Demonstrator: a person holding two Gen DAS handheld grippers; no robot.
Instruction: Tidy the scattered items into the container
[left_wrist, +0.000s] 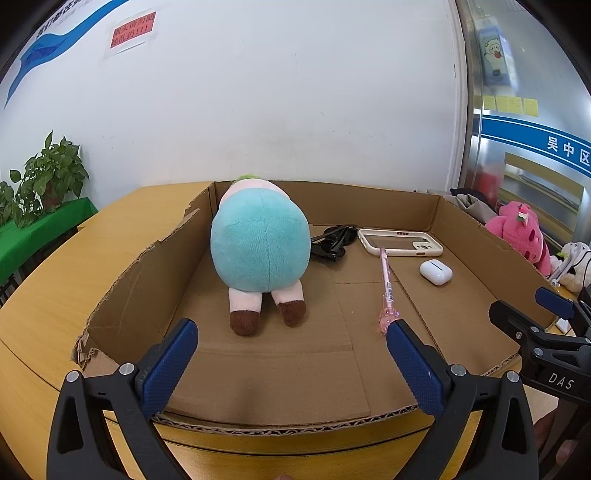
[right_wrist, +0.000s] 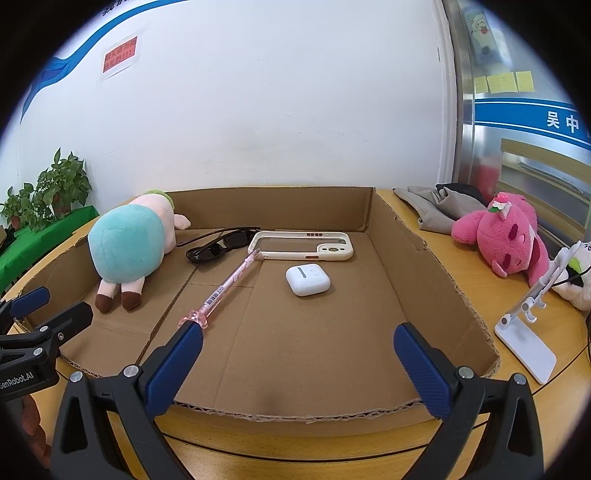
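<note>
A shallow cardboard box (left_wrist: 424, 206) (right_wrist: 277, 203) lies on a wooden table. Inside it are a teal and pink plush animal (left_wrist: 258, 247) (right_wrist: 129, 247), black sunglasses (left_wrist: 332, 240) (right_wrist: 218, 247), a cream phone case (left_wrist: 399, 242) (right_wrist: 301, 245), a pink pen (left_wrist: 386, 284) (right_wrist: 225, 288) and a white earbud case (left_wrist: 436, 272) (right_wrist: 307, 279). My left gripper (left_wrist: 291, 341) is open and empty at the box's near edge, facing the plush. My right gripper (right_wrist: 297, 341) is open and empty at the near edge, facing the earbud case.
A pink plush (right_wrist: 506, 236) (left_wrist: 517, 232), folded grey cloth (right_wrist: 432, 206), a white phone stand (right_wrist: 528, 332) and a white plush (right_wrist: 576, 280) lie on the table right of the box. Potted plants (left_wrist: 48, 177) stand on a green surface at far left. A white wall stands behind.
</note>
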